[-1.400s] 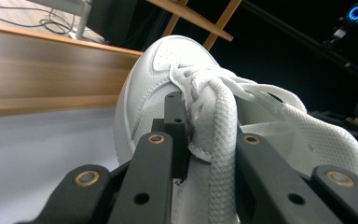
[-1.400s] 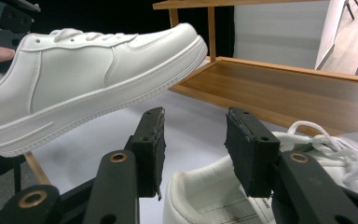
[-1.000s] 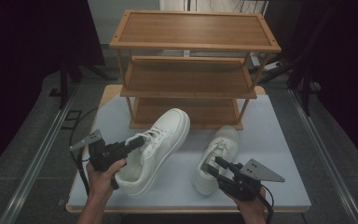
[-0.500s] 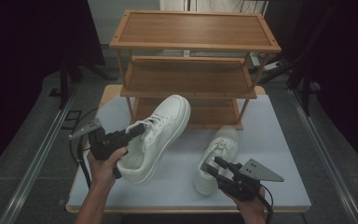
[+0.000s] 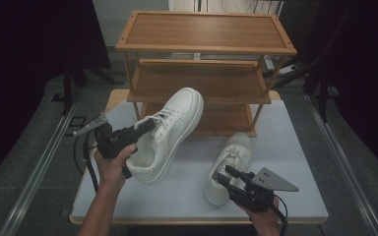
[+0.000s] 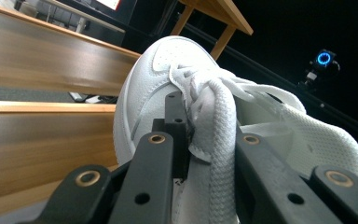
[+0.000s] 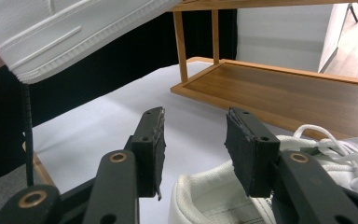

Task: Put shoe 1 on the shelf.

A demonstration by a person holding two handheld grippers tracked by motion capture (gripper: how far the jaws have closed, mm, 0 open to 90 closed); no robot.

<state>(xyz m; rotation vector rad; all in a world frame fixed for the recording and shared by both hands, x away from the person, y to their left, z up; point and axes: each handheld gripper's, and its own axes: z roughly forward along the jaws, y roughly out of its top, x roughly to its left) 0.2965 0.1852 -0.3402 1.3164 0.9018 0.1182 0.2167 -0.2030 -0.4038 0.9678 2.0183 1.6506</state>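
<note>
Left tongs (image 5: 145,127) clamped on the sneaker (image 5: 170,132) now lift it higher toward the rack (image 5: 204,86), while right tongs (image 5: 225,174) stay wide.

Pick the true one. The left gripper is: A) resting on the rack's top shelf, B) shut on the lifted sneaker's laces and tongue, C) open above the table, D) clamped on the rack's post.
B: the left gripper pinches the laces of the raised sneaker.

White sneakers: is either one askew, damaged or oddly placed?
No damage shows. The lifted white sneaker hangs tilted, clamped at its laces by the left hand-held gripper; the other white sneaker sits flat on the table.
</note>
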